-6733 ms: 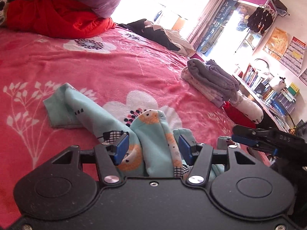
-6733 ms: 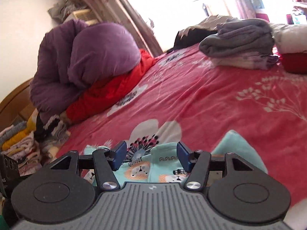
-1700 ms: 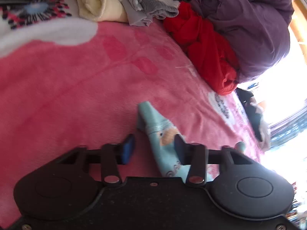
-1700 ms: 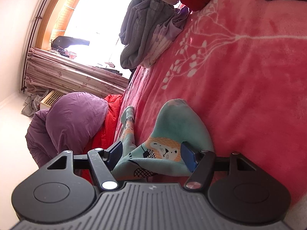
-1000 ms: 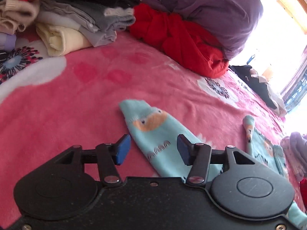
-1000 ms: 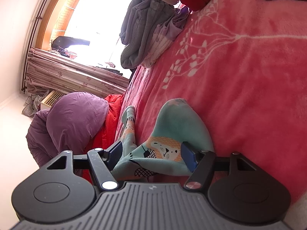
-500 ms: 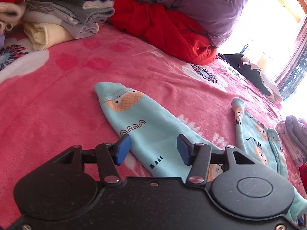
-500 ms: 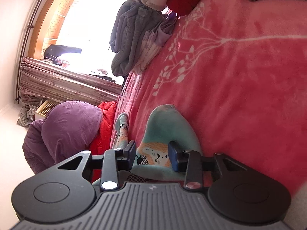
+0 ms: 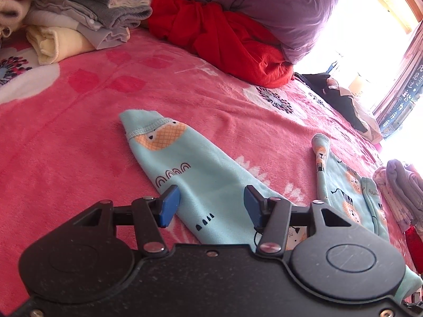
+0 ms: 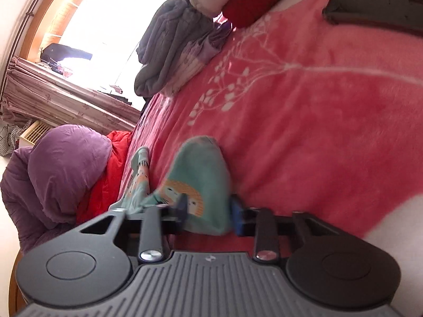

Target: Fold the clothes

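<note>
A light-blue child's garment with orange animal prints lies on the pink bed. In the left wrist view one long sleeve (image 9: 190,169) lies flat and stretched out, with more of the garment (image 9: 343,182) to the right. My left gripper (image 9: 210,206) is open just above that sleeve, holding nothing. In the right wrist view my right gripper (image 10: 208,211) has closed in on a raised fold of the blue garment (image 10: 203,179), which sits between the blue pads.
A purple duvet (image 9: 251,2) and a red cloth (image 9: 227,42) lie at the far side, a stack of folded clothes (image 9: 66,15) at the far left. Grey and lilac folded clothes (image 10: 174,50) and a dark flat object (image 10: 380,2) lie beyond the right gripper.
My left gripper has drawn back along the sleeve, which now lies laid out flat. My right gripper's jaws have narrowed onto the garment fold.
</note>
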{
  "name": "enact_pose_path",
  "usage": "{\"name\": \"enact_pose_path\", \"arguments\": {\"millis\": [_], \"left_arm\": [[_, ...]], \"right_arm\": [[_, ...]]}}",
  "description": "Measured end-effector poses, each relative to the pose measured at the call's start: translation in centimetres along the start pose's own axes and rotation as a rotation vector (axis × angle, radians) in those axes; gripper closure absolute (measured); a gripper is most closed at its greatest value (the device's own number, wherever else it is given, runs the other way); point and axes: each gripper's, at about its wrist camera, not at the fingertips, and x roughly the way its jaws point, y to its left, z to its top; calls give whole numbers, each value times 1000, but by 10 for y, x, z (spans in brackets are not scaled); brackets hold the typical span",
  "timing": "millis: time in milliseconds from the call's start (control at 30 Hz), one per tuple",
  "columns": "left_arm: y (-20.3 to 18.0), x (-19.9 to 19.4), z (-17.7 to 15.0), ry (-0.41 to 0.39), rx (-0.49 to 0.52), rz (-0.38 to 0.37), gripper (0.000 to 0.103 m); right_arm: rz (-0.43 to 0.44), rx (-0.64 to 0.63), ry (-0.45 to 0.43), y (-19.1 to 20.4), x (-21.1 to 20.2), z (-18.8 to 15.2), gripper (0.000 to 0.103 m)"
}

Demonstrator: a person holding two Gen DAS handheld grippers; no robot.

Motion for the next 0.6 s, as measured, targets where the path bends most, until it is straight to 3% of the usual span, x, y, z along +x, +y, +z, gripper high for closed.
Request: {"name": "enact_pose_path", "arguments": {"millis": [100, 233, 267, 300, 333, 367, 400, 500, 600], "left_arm": [[1, 0, 0, 4, -3, -4, 51], [2, 2, 0, 7, -4, -4, 51], [1, 3, 0, 8, -2, -3, 50], [0, 4, 0, 8, 2, -2, 50], [0, 4, -1, 9, 6, -2, 50], [0, 4, -1, 9, 7, -2, 50], [1, 4, 0, 9, 4, -4, 50], [2, 4, 0, 9, -4, -7, 50], [0, 5, 0, 8, 4, -4, 50]], "right_arm": [[-64, -160, -111, 24, -11, -1, 94], [-263, -689, -335, 88, -30, -14, 94], [-315, -796, -352, 97, -26, -18, 94], [-362, -880, -348, 103, -20, -19, 88], [-407, -946, -316, 105, -11, -20, 69], [-438, -969, -270, 102, -2, -20, 56], [-435, -931, -245, 96, 0, -18, 46], [-347, -665, -218, 76, -13, 0, 41], [-196, -312, -186, 39, -30, 19, 37]]}}
